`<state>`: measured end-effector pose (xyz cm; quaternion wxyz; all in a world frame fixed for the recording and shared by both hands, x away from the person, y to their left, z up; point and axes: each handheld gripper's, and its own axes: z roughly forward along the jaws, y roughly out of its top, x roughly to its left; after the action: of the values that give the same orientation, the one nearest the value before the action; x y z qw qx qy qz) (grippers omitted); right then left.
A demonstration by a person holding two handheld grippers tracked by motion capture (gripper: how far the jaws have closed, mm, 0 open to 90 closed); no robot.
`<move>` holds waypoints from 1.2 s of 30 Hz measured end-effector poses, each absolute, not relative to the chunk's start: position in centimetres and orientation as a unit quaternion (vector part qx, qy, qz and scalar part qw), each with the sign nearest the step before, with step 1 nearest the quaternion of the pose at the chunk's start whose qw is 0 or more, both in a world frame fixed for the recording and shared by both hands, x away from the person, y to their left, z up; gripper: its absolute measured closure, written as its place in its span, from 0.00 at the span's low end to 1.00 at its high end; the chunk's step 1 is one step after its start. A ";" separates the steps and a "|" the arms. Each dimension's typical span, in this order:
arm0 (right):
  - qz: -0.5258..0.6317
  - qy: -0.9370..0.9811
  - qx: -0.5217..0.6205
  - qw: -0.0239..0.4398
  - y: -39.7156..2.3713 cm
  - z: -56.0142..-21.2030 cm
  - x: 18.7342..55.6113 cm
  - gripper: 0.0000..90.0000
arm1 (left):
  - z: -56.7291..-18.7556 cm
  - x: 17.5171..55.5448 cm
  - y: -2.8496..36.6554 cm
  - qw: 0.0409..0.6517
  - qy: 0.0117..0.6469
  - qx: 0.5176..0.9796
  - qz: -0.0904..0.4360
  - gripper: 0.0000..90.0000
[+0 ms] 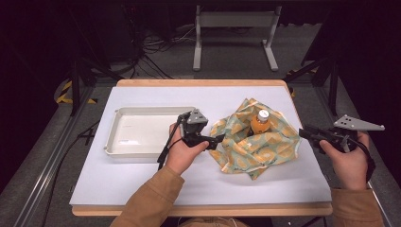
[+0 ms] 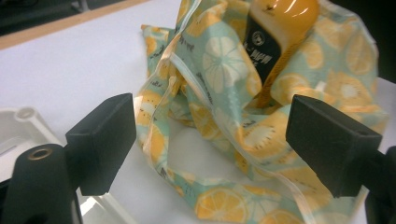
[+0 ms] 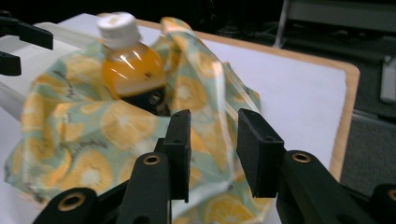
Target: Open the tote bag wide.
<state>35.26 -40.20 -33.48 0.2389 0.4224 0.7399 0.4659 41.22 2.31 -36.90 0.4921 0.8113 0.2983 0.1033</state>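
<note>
cloth bag [image 1: 255, 142]: thin woven fabric, matt, softly creased, printed with orange slices on pale green; a smooth cream band runs along its edge.
bottle [image 1: 260, 122]: clear glossy plastic with bright highlights over orange liquid, a dark label with a slight sheen.
cap [image 3: 117, 28]: white plastic, ribbed, matt.
tray [image 1: 113, 137]: off-white moulded plastic, smooth, faint sheen, at 9 o'clock from the bag.
bench [image 1: 156, 184]: smooth matt white top, light wood edging.
left gripper [image 1: 218, 140]: black matt plastic fingers [image 2: 100, 142], brass-coloured metal rivets, grey matt top plate.
right gripper [image 1: 302, 133]: the same black matt fingers [image 3: 259, 149].
sleeve [image 1: 149, 201]: tan cloth, soft, matt.
</note>
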 end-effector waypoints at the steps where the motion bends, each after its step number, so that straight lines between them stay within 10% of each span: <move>1: 0.476 0.743 0.404 0.242 -39.4 -33.1 35.2 0.73 | -36.6 40.7 2.8 0.497 0.295 0.809 0.106 0.18; 12: 0.491 0.758 0.366 0.224 -35.3 -34.8 37.2 0.71 | -36.4 39.6 3.3 0.500 0.282 0.811 0.111 0.19; 25: 0.423 0.800 0.373 0.205 -34.2 -39.2 39.1 0.28 | -37.2 40.0 3.2 0.492 0.289 0.814 0.104 0.19; 36: 0.393 0.817 0.378 0.187 -34.0 -41.3 39.5 0.23 | -37.6 40.2 3.3 0.494 0.294 0.812 0.102 0.18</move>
<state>39.53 -34.04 -41.29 0.1871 0.3776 0.8171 0.3934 40.25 3.32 -37.55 0.4941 0.8117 0.2942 0.1017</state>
